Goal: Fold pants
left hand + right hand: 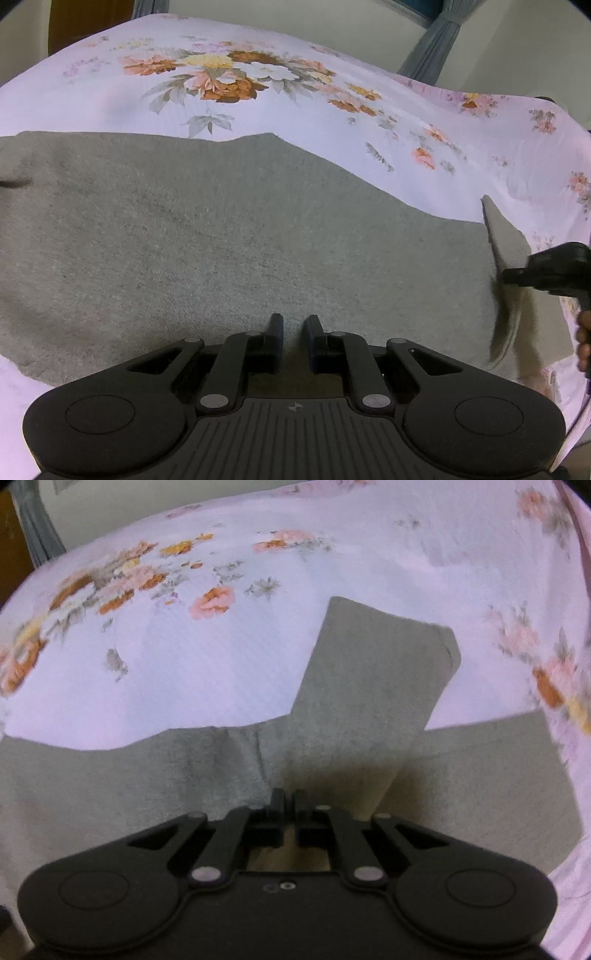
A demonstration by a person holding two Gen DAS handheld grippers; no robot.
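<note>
Grey fleece pants [229, 236] lie spread on a floral bedsheet. My left gripper [294, 325] hovers just over the pants with a narrow gap between its fingers, holding nothing that I can see. In the left wrist view my right gripper [517, 277] sits at the far right, pinching a lifted flap of the pants [506, 236]. In the right wrist view my right gripper [289, 799] is shut on the grey fabric, and a pant leg end [373, 686] stands up from its fingers above the flat pants [147, 775].
The pale pink bedsheet [258, 107] with orange and peach flowers covers the bed around the pants. Grey curtains [436, 40] and a wall lie beyond the far edge. The bed edge drops off at the right [580, 590].
</note>
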